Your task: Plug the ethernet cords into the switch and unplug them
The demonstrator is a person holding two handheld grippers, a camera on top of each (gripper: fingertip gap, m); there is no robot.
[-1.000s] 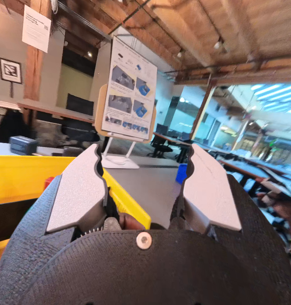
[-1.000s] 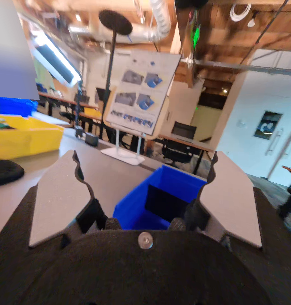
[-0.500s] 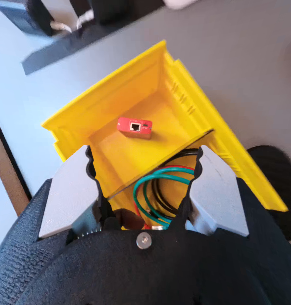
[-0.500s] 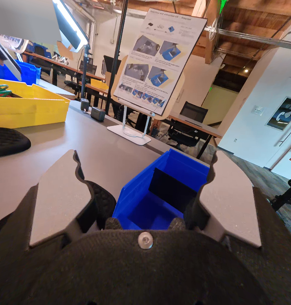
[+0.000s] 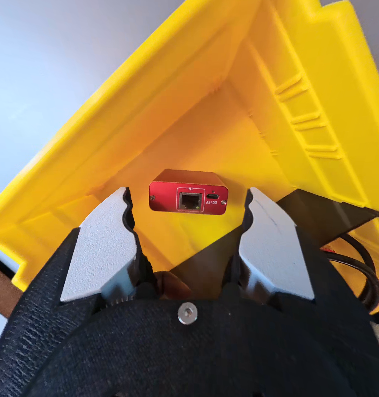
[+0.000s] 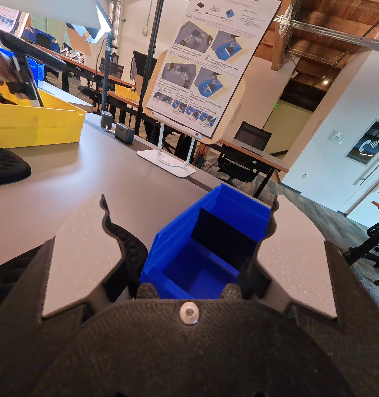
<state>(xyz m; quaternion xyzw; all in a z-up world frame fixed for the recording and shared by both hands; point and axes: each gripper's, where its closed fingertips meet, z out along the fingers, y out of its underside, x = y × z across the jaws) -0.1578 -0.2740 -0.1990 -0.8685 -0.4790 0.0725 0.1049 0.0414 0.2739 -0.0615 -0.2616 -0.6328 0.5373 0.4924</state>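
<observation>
From my right wrist view the grey bench (image 6: 81, 176) fills the middle, with the yellow bin (image 6: 33, 126) at the left edge, the blue bin (image 6: 207, 255) low in the centre, and an instruction board (image 6: 207, 64) on its stand up top. Only my left wrist view looks into the yellow bin (image 5: 184, 90): the red switch (image 5: 188, 198) lies on its floor at frame centre, black cords (image 5: 371, 279) at lower right behind a black divider (image 5: 317, 217). Both the left hand-held gripper (image 5: 187, 206) and the right hand-held gripper (image 6: 188, 214) gape wide, empty. Half a second ago the switch sat smaller and farther off; I've closed in.
</observation>
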